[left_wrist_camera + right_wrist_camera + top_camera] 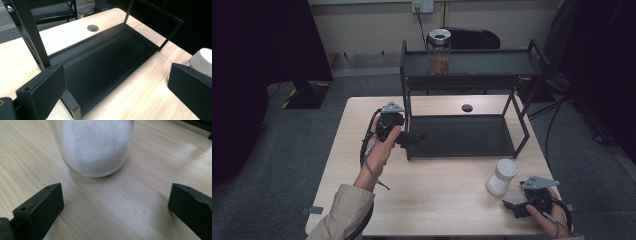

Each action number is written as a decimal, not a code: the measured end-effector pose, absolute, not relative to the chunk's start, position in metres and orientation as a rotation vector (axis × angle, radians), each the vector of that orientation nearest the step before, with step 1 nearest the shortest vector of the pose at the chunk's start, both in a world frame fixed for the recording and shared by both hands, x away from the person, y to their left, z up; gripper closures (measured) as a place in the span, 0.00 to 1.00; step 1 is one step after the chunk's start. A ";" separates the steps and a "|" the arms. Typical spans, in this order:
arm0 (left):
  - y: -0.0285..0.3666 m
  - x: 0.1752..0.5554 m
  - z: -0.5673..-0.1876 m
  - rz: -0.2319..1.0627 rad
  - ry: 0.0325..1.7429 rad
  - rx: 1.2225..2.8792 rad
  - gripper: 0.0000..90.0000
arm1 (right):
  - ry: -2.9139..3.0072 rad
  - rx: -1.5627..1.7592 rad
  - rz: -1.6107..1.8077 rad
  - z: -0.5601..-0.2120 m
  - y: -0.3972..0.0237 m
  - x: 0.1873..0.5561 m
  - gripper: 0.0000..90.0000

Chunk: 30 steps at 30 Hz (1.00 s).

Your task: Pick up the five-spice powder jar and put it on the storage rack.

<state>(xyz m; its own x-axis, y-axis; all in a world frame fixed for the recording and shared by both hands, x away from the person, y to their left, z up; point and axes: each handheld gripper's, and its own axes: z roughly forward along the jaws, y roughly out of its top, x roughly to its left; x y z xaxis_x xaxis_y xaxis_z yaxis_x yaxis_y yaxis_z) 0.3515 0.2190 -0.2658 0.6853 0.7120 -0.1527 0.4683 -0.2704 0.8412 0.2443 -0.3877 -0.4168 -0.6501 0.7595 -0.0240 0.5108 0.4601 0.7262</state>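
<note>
white jar point(502, 176) sits upright on the table point(437, 190), lower right of the high view, just ahead of the right gripper point(518, 206). its jaws stand wide apart, nothing between them, jar just beyond the tips. left gripper point(414, 137), centre left, is at the front-left corner of the black rack point(462, 135), jaws spread wide, empty. brown-filled jar point(439, 51) stands on the rack's top shelf, upper centre.
</note>
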 end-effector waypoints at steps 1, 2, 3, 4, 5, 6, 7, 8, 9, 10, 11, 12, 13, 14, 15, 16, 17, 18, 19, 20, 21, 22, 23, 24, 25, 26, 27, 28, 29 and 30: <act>0.220 0.349 -0.269 0.314 0.916 1.924 0.01 | 2.369 1.076 1.005 -0.417 -0.388 0.244 0.00; 0.221 0.348 -0.271 0.311 0.915 1.924 0.01 | 2.369 1.076 1.004 -0.417 -0.388 0.244 0.00; 0.221 0.347 -0.272 0.311 0.916 1.924 0.01 | 2.369 1.076 1.004 -0.417 -0.388 0.244 0.00; 0.222 0.346 -0.274 0.314 0.917 1.922 0.01 | 2.369 1.076 1.004 -0.417 -0.388 0.244 0.00; 0.222 0.345 -0.276 0.313 0.919 1.921 0.01 | 2.369 1.076 1.004 -0.417 -0.388 0.244 0.00; 0.223 0.343 -0.277 0.311 0.920 1.920 0.01 | 2.369 1.076 1.005 -0.417 -0.388 0.244 0.00; 0.224 0.342 -0.279 0.308 0.918 1.920 0.01 | 2.369 1.076 1.005 -0.417 -0.388 0.244 0.00; 0.224 0.341 -0.281 0.306 0.916 1.921 0.01 | 2.369 1.076 1.004 -0.417 -0.388 0.244 0.00; 0.225 0.340 -0.283 0.303 0.916 1.922 0.01 | 2.369 1.076 1.004 -0.417 -0.388 0.244 0.00; 0.225 0.340 -0.284 0.302 0.913 1.927 0.01 | 2.369 1.076 1.005 -0.417 -0.388 0.244 0.00; 0.226 0.339 -0.287 0.307 0.911 1.937 0.01 | 2.369 1.076 1.004 -0.417 -0.388 0.244 0.00; 0.226 0.339 -0.287 0.307 0.911 1.937 0.01 | 2.369 1.076 1.004 -0.417 -0.388 0.244 0.00; 0.227 0.337 -0.290 0.310 0.913 1.940 0.01 | 2.369 1.076 1.004 -0.417 -0.388 0.244 0.00; 0.228 0.337 -0.292 0.306 0.914 1.938 0.01 | 2.369 1.076 1.004 -0.417 -0.388 0.244 0.00; 0.229 0.337 -0.295 0.305 0.912 1.936 0.01 | 2.369 1.076 1.004 -0.417 -0.388 0.244 0.00; 0.229 0.336 -0.297 0.305 0.915 1.936 0.01 | 2.369 1.076 1.004 -0.417 -0.388 0.244 0.00; 0.230 0.335 -0.299 0.306 0.914 1.935 0.01 | 2.369 1.076 1.004 -0.417 -0.388 0.244 0.00; 0.231 0.334 -0.302 0.309 0.914 1.931 0.01 | 2.369 1.076 1.004 -0.417 -0.388 0.244 0.00; 0.231 0.333 -0.306 0.311 0.912 1.926 0.01 | 2.369 1.076 1.004 -0.417 -0.388 0.244 0.00; 0.232 0.332 -0.308 0.313 0.912 1.925 0.01 | 2.369 1.077 1.004 -0.417 -0.388 0.244 0.00; 0.232 0.331 -0.311 0.316 0.908 1.925 0.01 | 2.369 1.077 1.004 -0.417 -0.388 0.244 0.00; 0.233 0.331 -0.314 0.314 0.907 1.922 0.01 | 2.369 1.077 1.004 -0.417 -0.388 0.244 0.00; 0.233 0.330 -0.316 0.313 0.910 1.922 0.01 | 2.368 1.077 1.004 -0.417 -0.388 0.244 0.00; 0.233 0.330 -0.318 0.317 0.910 1.926 0.01 | 2.368 1.077 1.004 -0.417 -0.388 0.244 0.00; 0.233 0.329 -0.322 0.314 0.911 1.924 0.01 | 2.368 1.077 1.004 -0.417 -0.388 0.244 0.00; 0.234 0.329 -0.323 0.309 0.914 1.923 0.01 | 2.368 1.077 1.004 -0.417 -0.388 0.244 0.00; 0.234 0.329 -0.326 0.310 0.913 1.929 0.01 | 2.368 1.077 1.004 -0.417 -0.388 0.244 0.00; 0.234 0.328 -0.328 0.313 0.913 1.927 0.01 | 2.368 1.077 1.004 -0.417 -0.388 0.244 0.00; 0.234 0.327 -0.331 0.313 0.913 1.925 0.01 | 2.368 1.077 1.004 -0.417 -0.388 0.244 0.00; 0.234 0.327 -0.333 0.315 0.910 1.927 0.01 | 2.368 1.077 1.004 -0.417 -0.388 0.244 0.00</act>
